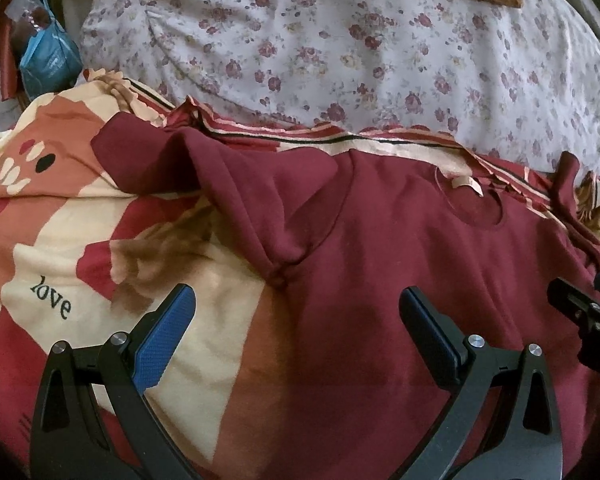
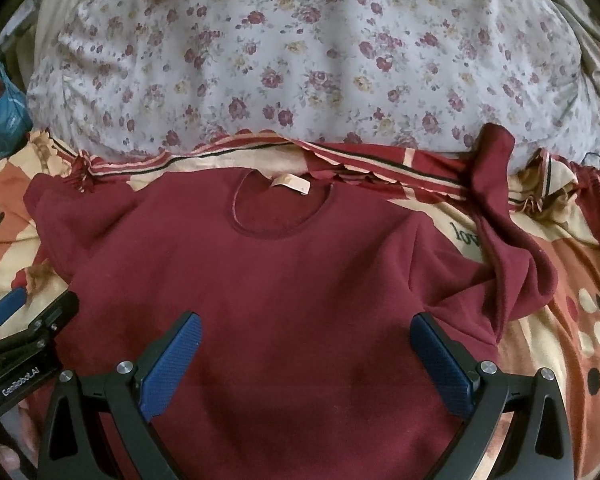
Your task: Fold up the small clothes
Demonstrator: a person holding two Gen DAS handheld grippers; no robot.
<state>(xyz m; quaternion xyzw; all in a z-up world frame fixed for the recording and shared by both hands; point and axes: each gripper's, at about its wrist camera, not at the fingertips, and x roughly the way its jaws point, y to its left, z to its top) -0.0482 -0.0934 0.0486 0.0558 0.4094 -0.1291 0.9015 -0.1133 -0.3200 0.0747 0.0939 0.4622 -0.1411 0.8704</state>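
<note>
While the dark red long-sleeved knit sweater (image 2: 284, 280) lay face-up on the patterned cream-and-red blanket (image 1: 60, 248), I held my left gripper (image 1: 296, 308) and right gripper (image 2: 306, 334) spread wide and empty above its body, ready to fold.

Dim, soft indoor light, slightly grainy, with strong fisheye bending and black vignetted corners.

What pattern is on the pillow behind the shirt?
Small dark-red flowers on the white pillow, clearest in the right wrist view.

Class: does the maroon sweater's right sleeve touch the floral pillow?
Touching. The right wrist view shows the sleeve cuff lying up against the pillow edge, overlapping it.
</note>
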